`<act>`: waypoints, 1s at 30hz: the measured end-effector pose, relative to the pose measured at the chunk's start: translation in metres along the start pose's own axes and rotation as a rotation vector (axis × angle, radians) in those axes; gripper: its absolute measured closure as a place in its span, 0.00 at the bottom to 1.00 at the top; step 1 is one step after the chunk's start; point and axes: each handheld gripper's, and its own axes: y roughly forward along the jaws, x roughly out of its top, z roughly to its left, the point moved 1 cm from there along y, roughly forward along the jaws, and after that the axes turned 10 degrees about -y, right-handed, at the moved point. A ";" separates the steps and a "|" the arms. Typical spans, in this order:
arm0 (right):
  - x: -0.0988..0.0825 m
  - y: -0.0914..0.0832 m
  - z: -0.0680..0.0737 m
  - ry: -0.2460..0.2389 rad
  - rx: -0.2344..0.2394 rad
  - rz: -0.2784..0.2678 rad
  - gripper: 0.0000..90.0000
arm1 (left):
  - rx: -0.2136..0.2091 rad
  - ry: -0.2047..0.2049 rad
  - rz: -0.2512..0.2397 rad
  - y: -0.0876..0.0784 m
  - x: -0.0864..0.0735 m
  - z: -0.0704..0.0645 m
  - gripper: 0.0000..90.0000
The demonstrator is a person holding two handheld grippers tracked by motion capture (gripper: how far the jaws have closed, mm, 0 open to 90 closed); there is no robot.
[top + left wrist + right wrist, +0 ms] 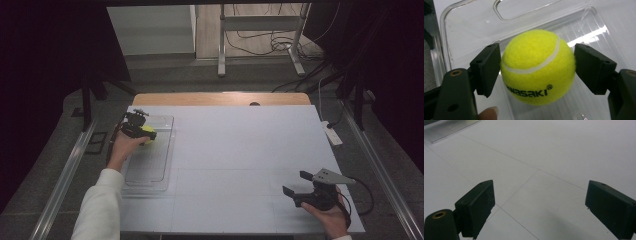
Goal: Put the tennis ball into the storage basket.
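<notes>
Tennis ball [537,66], yellow with black lettering, sits between the fingers [486,68] of your left gripper [136,125], over the far end of the clear plastic tray [150,172] at the left of the desk [240,150]. In the left gripper view the left finger touches the felt, while a thin gap seems to remain at the right finger, so I cannot tell whether you are truly grasping the ball or only bracketing it. Whether the ball rests on the tray floor or hangs just above it is also unclear.

Your right gripper [312,192] rests near the desk's front right corner, fingers [477,206] spread wide with nothing but bare desk between them.

The risks, as I judge them:
- If the grip is as loose as it looks, the ball may roll out when you lift or tilt, since a round felt surface gives flat pads little to hold.
- Released above the tray, it could bounce on the hard plastic and hop over the low rim.
- The light tray may slide if your fingers nudge its wall; your right hand is too far off to steady it.
</notes>
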 end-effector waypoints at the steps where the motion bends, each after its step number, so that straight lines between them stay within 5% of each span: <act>1: 0.000 0.000 0.000 0.000 0.000 -0.001 0.10 | 0.003 0.002 -0.005 -0.001 0.000 0.000 0.27; 8: 0.000 0.000 0.000 0.001 -0.001 -0.002 0.10 | -0.029 -0.017 -0.049 -0.011 -0.001 0.003 0.14; 17: -0.001 0.002 -0.002 0.011 0.002 -0.001 0.10 | -0.197 -0.056 -0.222 -0.049 -0.017 0.009 0.12; 30: -0.003 0.000 -0.004 0.020 0.000 0.000 0.10 | -0.337 -0.056 -0.334 -0.076 -0.042 0.003 0.13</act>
